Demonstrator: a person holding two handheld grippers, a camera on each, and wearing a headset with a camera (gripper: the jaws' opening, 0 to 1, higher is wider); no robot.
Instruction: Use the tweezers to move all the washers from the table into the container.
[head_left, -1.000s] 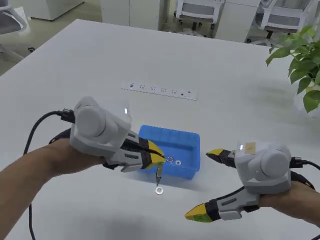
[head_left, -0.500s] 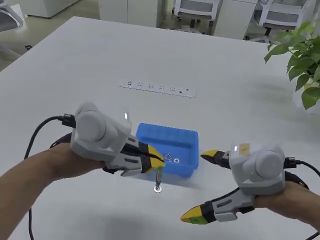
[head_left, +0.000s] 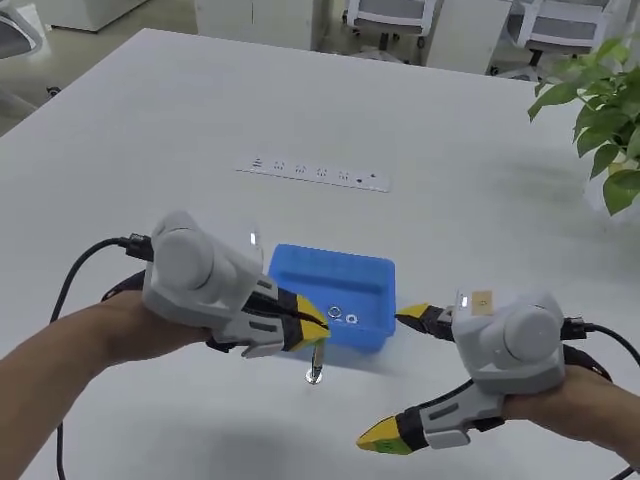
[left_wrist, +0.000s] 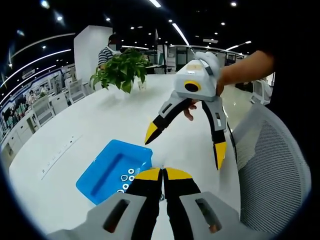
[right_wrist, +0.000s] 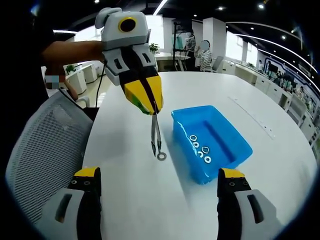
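Observation:
My left gripper (head_left: 308, 326) is shut on a pair of metal tweezers (head_left: 316, 358) that point down at the white table (head_left: 200, 120). The tweezer tips (right_wrist: 156, 149) rest at a single steel washer (right_wrist: 161, 156) lying on the table just in front of the blue container (head_left: 340, 275). Whether the tips pinch the washer I cannot tell. Several washers (right_wrist: 200, 149) lie inside the container (right_wrist: 227, 142). My right gripper (head_left: 395, 378) hovers open to the right of the container with nothing between its fingers, and it appears in the left gripper view (left_wrist: 192, 132).
A white power strip (head_left: 315, 174) lies flat beyond the container. A potted green plant (head_left: 605, 110) stands at the table's far right edge. Office chairs (head_left: 385, 20) stand behind the far edge. A mesh chair back (right_wrist: 47, 150) is close to me.
The tweezers have come down so that their tips reach the washer on the table. The right gripper has drifted a little left, toward the container. The head camera has shifted slightly.

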